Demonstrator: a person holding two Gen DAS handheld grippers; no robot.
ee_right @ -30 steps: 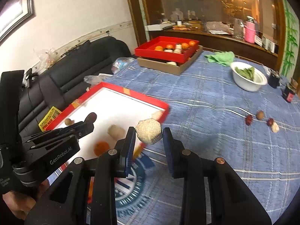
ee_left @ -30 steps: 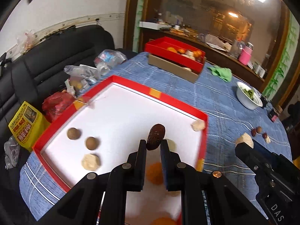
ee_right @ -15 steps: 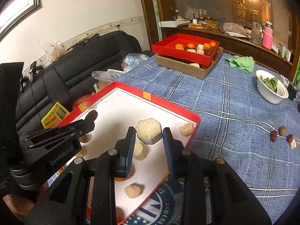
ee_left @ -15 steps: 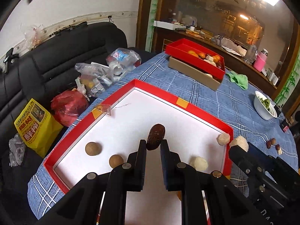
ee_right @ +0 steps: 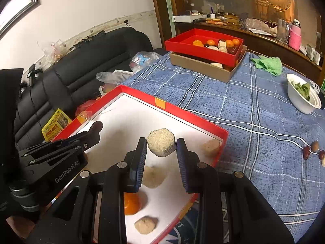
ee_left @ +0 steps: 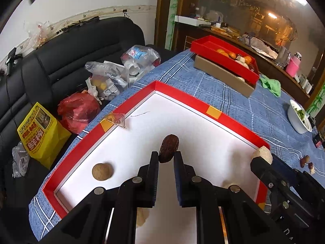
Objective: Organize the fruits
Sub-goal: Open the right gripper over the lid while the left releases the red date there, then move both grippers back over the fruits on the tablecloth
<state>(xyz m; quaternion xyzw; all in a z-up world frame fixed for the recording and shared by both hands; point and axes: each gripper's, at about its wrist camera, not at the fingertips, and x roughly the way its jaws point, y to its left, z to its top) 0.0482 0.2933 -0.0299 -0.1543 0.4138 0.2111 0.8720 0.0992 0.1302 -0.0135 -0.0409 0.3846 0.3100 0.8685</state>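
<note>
Fingers of the left gripper (ee_left: 165, 157) pinch a dark brown wrinkled date (ee_left: 169, 148) at its lower end, nearly closed on it, so the fruit sticks up past the tips above the white floor of the red tray (ee_left: 182, 95). To the left of those fingers, a round brown fruit (ee_left: 102, 171) lies on the tray floor, and a pale lump (ee_left: 142, 216) shows just below and behind them. Fingers of the right gripper (ee_right: 161, 149) stand a little wider and clamp a pale, grainy, angular ball (ee_right: 160, 145) between the blue pads, holding it clear of the tray floor near the tray's right wall. Directly under these fingers lies another pale lump (ee_right: 154, 176); nearer the camera sit an orange (ee_right: 132, 203) and a small beige lump (ee_right: 145, 224), and to the right, against the tray wall, rests a tan piece (ee_right: 211, 147). Far ahead of both grippers on the blue checked surface (ee_right: 254, 122), a second red tray (ee_right: 182, 44) with oranges sits on a cardboard box (ee_right: 203, 69). Well to the right, a white bowl (ee_right: 300, 101) and a few small dates (ee_right: 312, 152) lie on the cloth.
</note>
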